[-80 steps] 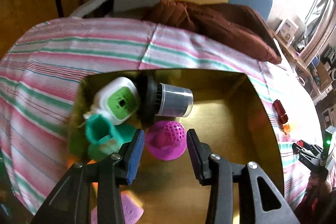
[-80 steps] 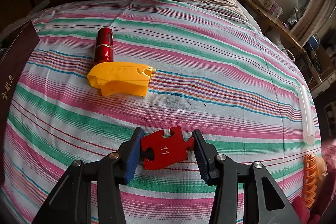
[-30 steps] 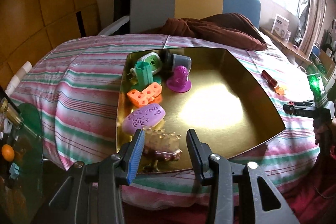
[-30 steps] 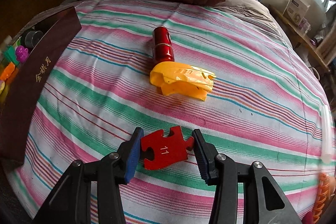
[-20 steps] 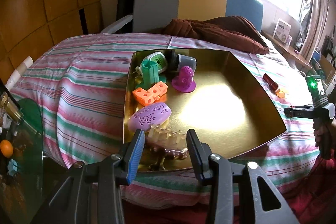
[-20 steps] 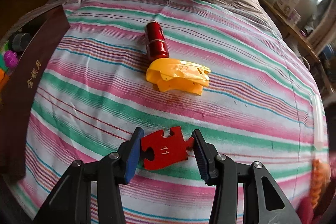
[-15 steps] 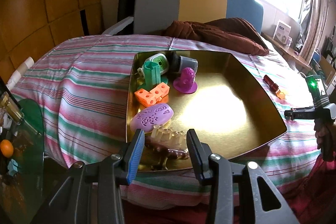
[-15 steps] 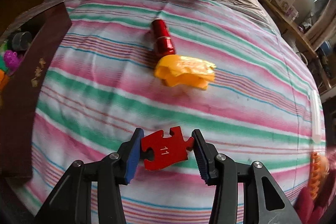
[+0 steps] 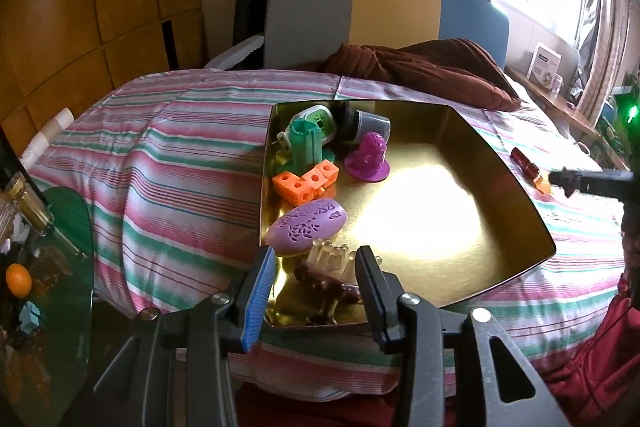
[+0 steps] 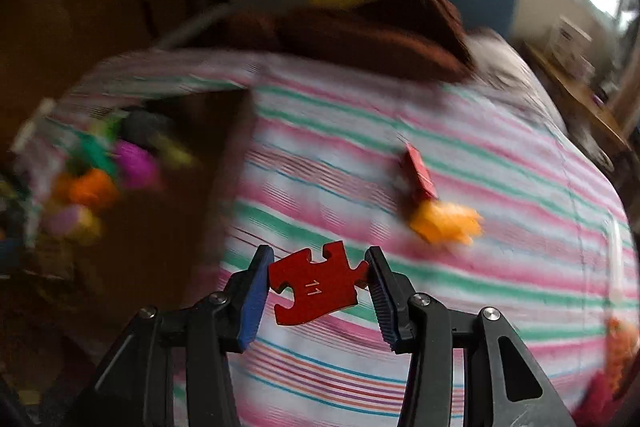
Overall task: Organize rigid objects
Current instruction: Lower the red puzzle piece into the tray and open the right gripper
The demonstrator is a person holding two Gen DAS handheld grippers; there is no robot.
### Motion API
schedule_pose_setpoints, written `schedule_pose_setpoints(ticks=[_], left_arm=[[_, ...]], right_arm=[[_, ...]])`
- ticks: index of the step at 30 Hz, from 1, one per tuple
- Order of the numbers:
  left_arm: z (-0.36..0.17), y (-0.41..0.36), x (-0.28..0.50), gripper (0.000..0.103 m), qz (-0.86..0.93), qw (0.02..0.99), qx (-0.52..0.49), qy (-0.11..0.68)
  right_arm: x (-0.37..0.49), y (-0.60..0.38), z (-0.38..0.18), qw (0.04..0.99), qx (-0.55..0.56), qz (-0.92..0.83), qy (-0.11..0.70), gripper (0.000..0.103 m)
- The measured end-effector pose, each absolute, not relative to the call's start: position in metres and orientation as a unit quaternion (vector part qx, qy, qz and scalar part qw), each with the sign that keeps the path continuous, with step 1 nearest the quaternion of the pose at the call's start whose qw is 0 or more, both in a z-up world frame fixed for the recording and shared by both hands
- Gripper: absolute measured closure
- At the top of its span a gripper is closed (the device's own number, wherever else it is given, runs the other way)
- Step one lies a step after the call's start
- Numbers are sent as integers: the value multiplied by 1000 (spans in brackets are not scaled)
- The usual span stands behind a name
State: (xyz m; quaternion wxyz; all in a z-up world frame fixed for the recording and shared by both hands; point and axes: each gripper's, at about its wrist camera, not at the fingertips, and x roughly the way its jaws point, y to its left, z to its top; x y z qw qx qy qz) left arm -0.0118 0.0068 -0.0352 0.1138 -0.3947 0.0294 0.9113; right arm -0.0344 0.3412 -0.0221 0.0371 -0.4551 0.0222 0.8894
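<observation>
Now carrying red puzzle piece (image 10: 316,285), flat, stiff, light, pinched by opposite edges in right gripper (image 10: 317,291) above striped cloth (image 10: 460,275), toward gold tray (image 9: 460,211); left gripper (image 9: 316,287) hovering part-open, empty.

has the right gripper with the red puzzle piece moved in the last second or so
Yes. The right gripper has swung left toward the gold tray: the yellow toy has slid rightward in its view, and the tray's contents now show at left.
</observation>
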Motion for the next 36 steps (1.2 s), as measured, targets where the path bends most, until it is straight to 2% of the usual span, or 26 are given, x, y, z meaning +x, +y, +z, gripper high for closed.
schedule_pose_setpoints(ticks=[5, 12, 28, 29, 32, 36], left_arm=[[-34, 3, -11, 61, 913, 110, -391, 30], [-34, -6, -12, 61, 914, 99, -393, 27], [-44, -23, -20, 61, 911, 76, -405, 14], [-45, -23, -20, 61, 911, 75, -405, 14], [-45, -23, -21, 61, 911, 72, -405, 16], [-44, -24, -22, 61, 911, 72, -405, 14]], right_arm=[[-52, 280, -12, -35, -444, 895, 3, 55], [-86, 209, -27, -96, -473, 876, -14, 55], [-158, 164, -91, -86, -567, 819, 30, 54], [-159, 162, -93, -83, -568, 819, 28, 53], [-157, 159, -94, -88, -560, 823, 28, 39], [-152, 162, -90, -91, -551, 829, 28, 39]])
